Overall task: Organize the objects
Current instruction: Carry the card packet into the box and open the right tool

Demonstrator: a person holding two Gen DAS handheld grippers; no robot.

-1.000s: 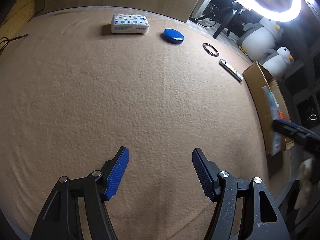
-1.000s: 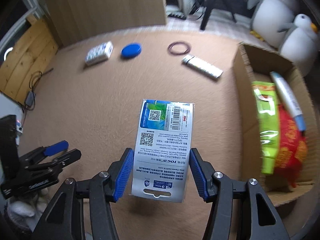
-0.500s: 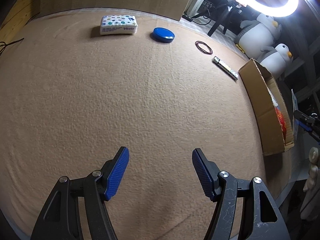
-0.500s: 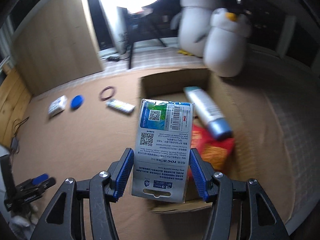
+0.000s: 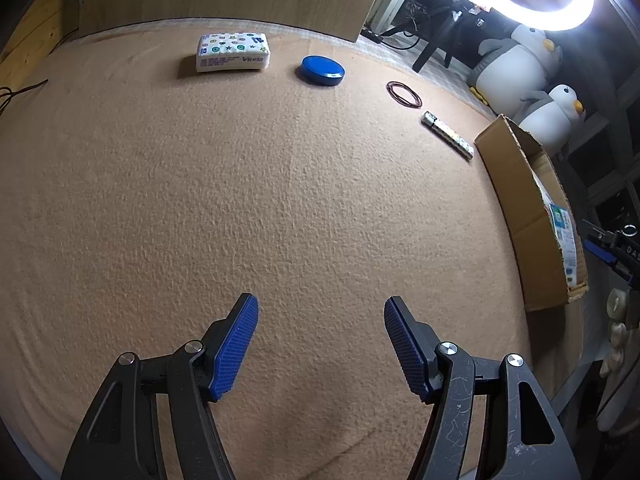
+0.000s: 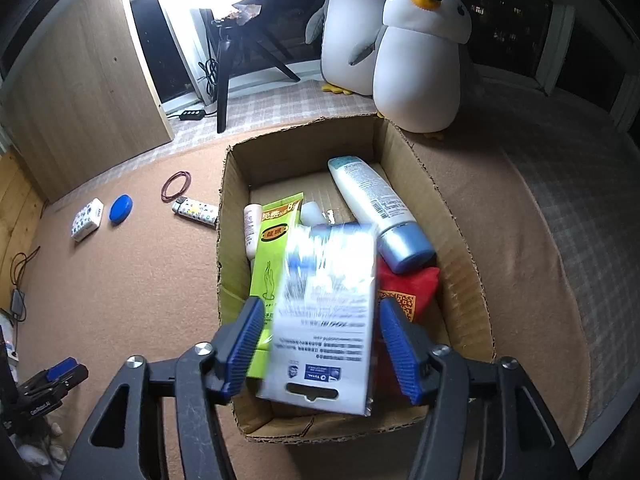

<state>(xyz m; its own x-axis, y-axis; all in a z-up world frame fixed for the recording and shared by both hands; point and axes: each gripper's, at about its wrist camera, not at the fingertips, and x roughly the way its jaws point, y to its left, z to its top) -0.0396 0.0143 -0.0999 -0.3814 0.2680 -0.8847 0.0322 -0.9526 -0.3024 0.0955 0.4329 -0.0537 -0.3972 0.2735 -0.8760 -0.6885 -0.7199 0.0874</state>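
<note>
My right gripper (image 6: 322, 346) is open above the near end of the cardboard box (image 6: 230, 184). A white printed packet (image 6: 326, 320) is blurred between the spread fingers, apart from both pads, over the box. The box holds a green pack (image 6: 272, 248), a white and blue tube (image 6: 380, 208) and a red pouch (image 6: 408, 284). My left gripper (image 5: 320, 344) is open and empty over the tan cloth. On the cloth lie a tissue pack (image 5: 233, 53), a blue lid (image 5: 322, 71), a brown ring (image 5: 404, 94) and a lighter (image 5: 448, 134).
The box (image 5: 516, 216) stands at the right edge of the cloth in the left wrist view. Two plush penguins (image 6: 420, 60) sit behind it. A ring light on a tripod (image 6: 236, 48) and a wooden panel (image 6: 80, 80) stand at the back.
My right gripper moved over the box and opened, and the packet has come loose from the pads and blurs. The left gripper has barely moved.
</note>
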